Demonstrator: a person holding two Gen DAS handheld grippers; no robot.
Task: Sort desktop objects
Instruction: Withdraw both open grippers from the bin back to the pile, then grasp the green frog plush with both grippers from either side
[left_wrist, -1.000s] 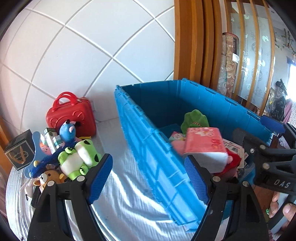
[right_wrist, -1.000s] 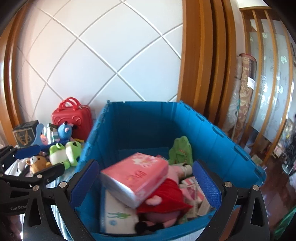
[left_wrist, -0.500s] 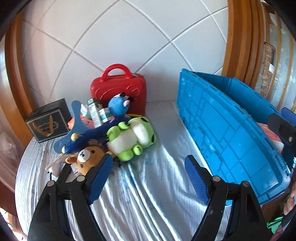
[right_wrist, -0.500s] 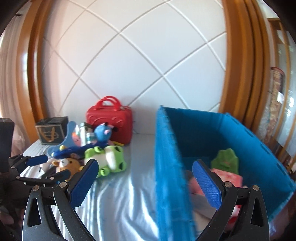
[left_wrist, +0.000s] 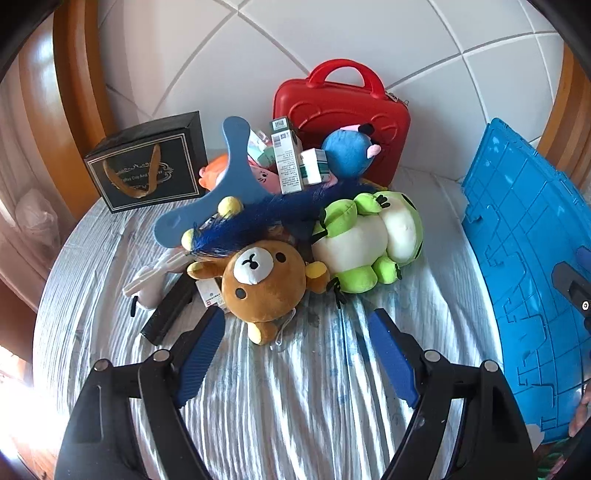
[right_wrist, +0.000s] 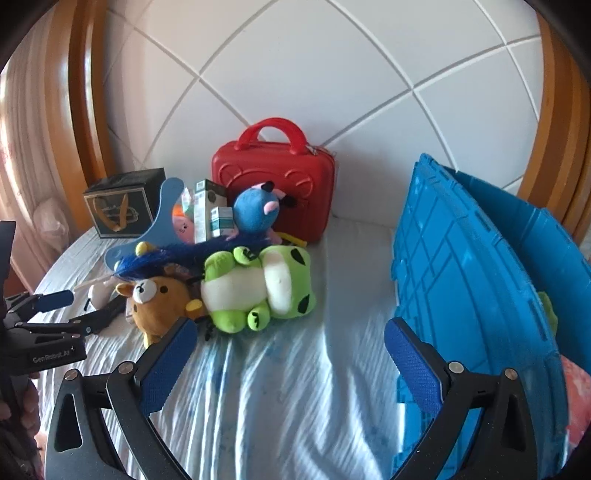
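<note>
Both tongs have swung left from the ribbed blue plastic crate (right_wrist: 476, 280) to the toy heap; left tongs (left_wrist: 295, 350) and right tongs (right_wrist: 288, 354) gape empty over rumpled cloth; fuzzy brown bear (left_wrist: 264, 280) lies nearest, glossy red case (left_wrist: 341, 118) behind.

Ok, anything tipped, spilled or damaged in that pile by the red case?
Nothing spilled or broken. The frog plush and the bear plush lie toppled, the blue feather wand draped across them. The cartons lean loosely against the red case.
</note>
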